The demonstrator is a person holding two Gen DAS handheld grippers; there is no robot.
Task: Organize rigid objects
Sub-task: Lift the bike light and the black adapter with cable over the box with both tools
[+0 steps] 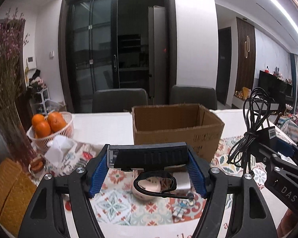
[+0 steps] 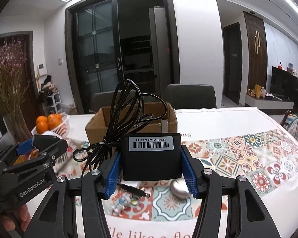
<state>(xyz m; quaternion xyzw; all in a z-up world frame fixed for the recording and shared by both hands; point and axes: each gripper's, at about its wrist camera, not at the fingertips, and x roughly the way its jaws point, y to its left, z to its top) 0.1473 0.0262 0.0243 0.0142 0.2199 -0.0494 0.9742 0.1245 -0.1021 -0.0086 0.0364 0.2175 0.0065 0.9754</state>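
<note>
In front of the open cardboard box (image 1: 176,127), the left gripper (image 1: 149,166) is clamping a black light (image 1: 149,156) while the right gripper (image 2: 151,168) is pinching a corded adapter (image 2: 151,154); the box interior is not visible.

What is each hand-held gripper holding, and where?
Left hand-held gripper clamps a black light bar by its two ends. Right hand-held gripper clamps a black power adapter by its sides.

Black hand-held gripper (image 2: 152,173), blue ribbed pads (image 2: 113,175), silver screws.

The white table (image 2: 218,119) carries a patterned mat (image 2: 248,158), a cardboard box (image 1: 176,130) at the far side, an orange basket (image 1: 55,130) far left, and a small figurine (image 2: 122,203) near.
</note>
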